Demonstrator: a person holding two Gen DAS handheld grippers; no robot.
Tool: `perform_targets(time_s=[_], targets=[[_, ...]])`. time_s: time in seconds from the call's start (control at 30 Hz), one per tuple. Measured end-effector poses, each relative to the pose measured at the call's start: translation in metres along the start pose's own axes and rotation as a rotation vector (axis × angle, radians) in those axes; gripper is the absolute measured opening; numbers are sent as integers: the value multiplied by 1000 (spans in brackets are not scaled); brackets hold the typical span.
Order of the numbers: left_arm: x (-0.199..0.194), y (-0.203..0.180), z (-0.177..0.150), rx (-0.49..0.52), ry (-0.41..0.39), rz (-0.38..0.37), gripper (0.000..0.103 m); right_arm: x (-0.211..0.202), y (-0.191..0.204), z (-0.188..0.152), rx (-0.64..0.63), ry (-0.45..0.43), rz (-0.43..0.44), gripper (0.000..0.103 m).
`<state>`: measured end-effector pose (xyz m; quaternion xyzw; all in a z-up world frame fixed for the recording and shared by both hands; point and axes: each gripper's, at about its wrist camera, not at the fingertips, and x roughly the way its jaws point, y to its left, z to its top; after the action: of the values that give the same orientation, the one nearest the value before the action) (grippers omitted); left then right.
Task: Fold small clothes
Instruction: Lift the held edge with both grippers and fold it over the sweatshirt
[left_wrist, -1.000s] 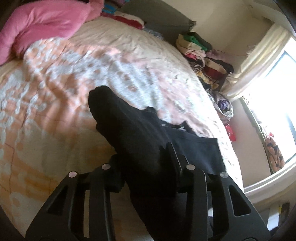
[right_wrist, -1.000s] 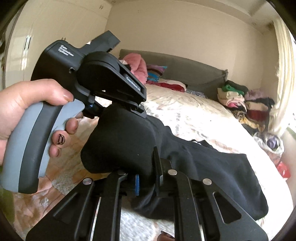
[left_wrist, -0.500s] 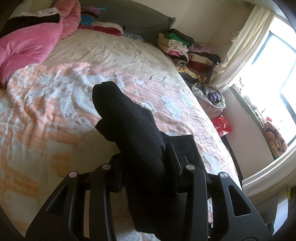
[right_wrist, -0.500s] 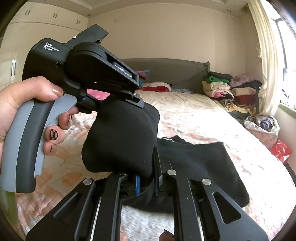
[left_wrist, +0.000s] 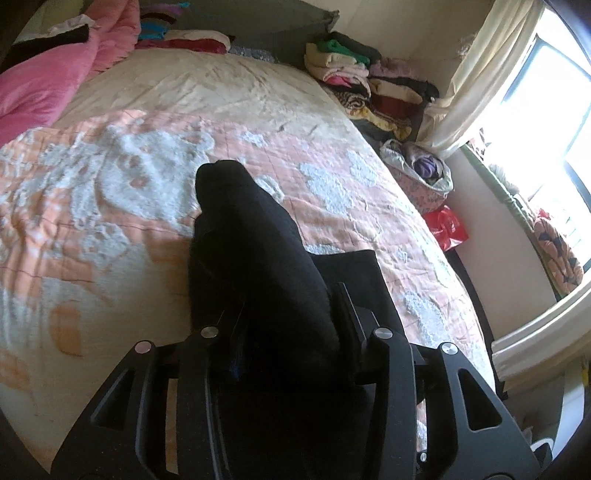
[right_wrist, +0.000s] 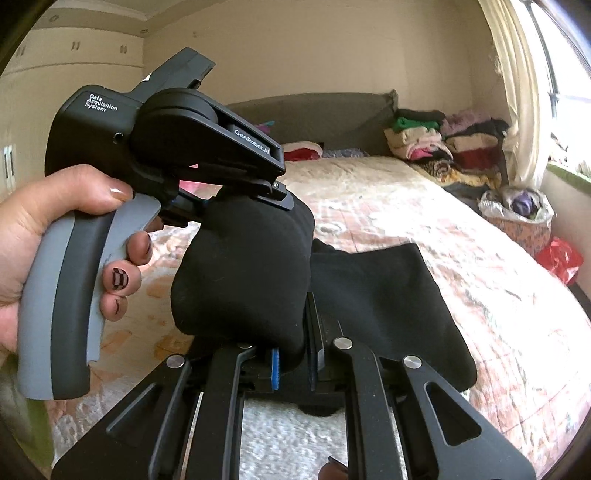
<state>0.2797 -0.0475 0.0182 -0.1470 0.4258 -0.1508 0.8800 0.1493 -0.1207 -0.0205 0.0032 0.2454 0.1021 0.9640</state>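
Note:
A small black garment (left_wrist: 255, 266) is held up over the bed by both grippers. My left gripper (left_wrist: 284, 325) is shut on one bunched end of it. In the right wrist view my right gripper (right_wrist: 291, 350) is shut on the same garment (right_wrist: 243, 277), and the left gripper (right_wrist: 280, 199) pinches it from above, held by a hand at the left. The rest of the garment (right_wrist: 380, 306) trails down onto the quilt to the right.
The bed has a peach and white quilt (left_wrist: 110, 206) with a pink blanket (left_wrist: 55, 81) at its head. Stacks of folded clothes (left_wrist: 362, 81) lie by the curtain. A bag of clothes (left_wrist: 421, 173) and a red bag (left_wrist: 447, 229) sit beside the bed.
Both grippers have lifted and drawn the garment back toward me. Less of it lies spread on the quilt, and its trailing part has folded up shorter.

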Motion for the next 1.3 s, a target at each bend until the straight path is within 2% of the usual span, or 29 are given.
perform_targets(time_s=[0.13, 0.27, 0.33, 0.47, 0.5, 0.6, 0.7, 0.77, 0.8, 0.83, 0.87, 0.9, 0.93, 1.03, 1.17, 1.3], targets=[[22, -11, -1, 17, 42, 6, 36, 12, -20, -5, 62, 54, 8, 10], [43, -19, -2, 26, 80, 1, 45, 24, -48, -15, 180, 125, 53, 10], [50, -21, -1, 22, 90, -15, 52, 30, -60, -19, 241, 149, 85, 10], [57, -23, 2, -18, 96, -95, 80, 43, -81, -28, 362, 215, 142, 11], [55, -22, 4, -35, 87, -119, 82, 43, -84, -30, 387, 221, 155, 11], [39, -12, 4, -77, 45, -155, 84, 46, -94, -35, 443, 234, 181, 17], [20, -1, -1, -74, -5, -119, 84, 46, -104, -38, 494, 249, 205, 19], [11, 8, -6, -61, -25, -77, 84, 46, -107, -37, 501, 271, 243, 26], [7, 12, -10, -53, -34, -58, 84, 45, -108, -34, 495, 280, 251, 33], [3, 18, -15, -40, -47, -31, 84, 45, -109, -31, 489, 287, 260, 50], [1, 23, -22, -28, -55, -7, 84, 45, -111, -24, 476, 292, 281, 57], [-1, 27, -25, -24, -58, 5, 84, 44, -111, -18, 463, 292, 290, 69], [-1, 31, -31, -26, -65, 20, 84, 44, -112, -11, 448, 288, 287, 75], [-1, 41, -42, -37, -80, 15, 84, 58, -121, 11, 401, 309, 258, 76], [1, 37, -49, 19, -92, 15, 84, 91, -143, 24, 445, 372, 269, 74], [8, 34, -52, 83, -80, 32, 84, 116, -157, 34, 471, 408, 293, 58]])
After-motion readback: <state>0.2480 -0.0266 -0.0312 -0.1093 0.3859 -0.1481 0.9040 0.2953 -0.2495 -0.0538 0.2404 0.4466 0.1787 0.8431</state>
